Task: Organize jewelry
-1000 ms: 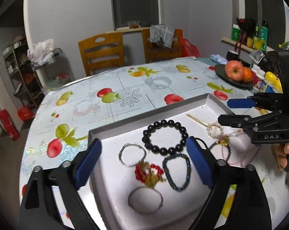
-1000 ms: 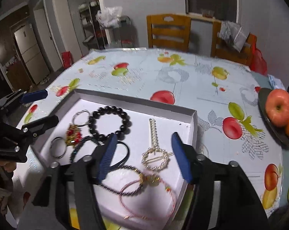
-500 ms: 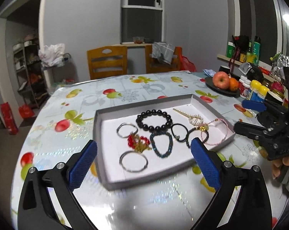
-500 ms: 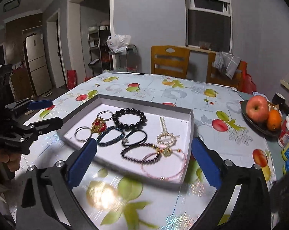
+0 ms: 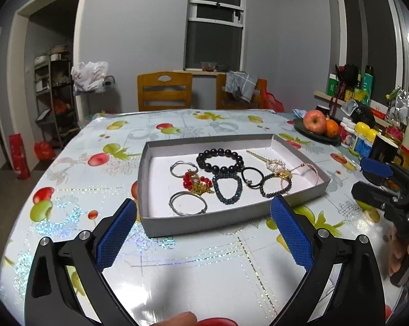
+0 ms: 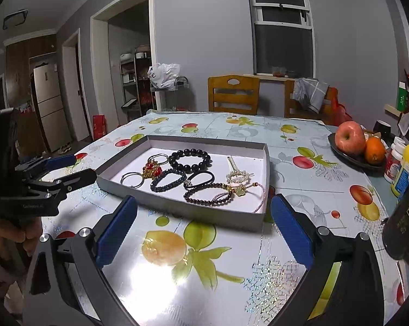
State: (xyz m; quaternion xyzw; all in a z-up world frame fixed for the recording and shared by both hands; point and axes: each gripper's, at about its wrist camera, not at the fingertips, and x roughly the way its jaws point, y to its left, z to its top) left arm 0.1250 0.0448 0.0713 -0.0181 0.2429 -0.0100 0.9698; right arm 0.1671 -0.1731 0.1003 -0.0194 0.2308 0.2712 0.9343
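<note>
A shallow grey tray (image 5: 161,225) (image 6: 177,210) with a white floor lies on the fruit-print tablecloth. In it lie several pieces: a black bead bracelet (image 5: 220,160) (image 6: 190,159), a red and gold charm piece (image 5: 196,183) (image 6: 151,169), two silver rings (image 5: 187,203), a dark blue bracelet (image 5: 227,187), a black hair tie (image 5: 251,177), a pearl hair clip (image 5: 272,163) (image 6: 238,174) and a pink cord bracelet (image 6: 258,193). My left gripper (image 5: 203,229) (image 6: 66,167) hangs open in front of the tray, holding nothing. My right gripper (image 6: 203,228) (image 5: 372,179) is open too, also short of the tray and empty.
A dark plate with an apple (image 6: 349,137) and an orange stands at the right, next to bottles and jars (image 5: 363,138) and a black mug (image 5: 384,149). Two wooden chairs (image 5: 163,91) stand behind the table. A hand holds each gripper.
Both grippers have drawn back from over the tray toward the near side of the table. The right gripper's jaws have spread wider. The jewelry has not moved.
</note>
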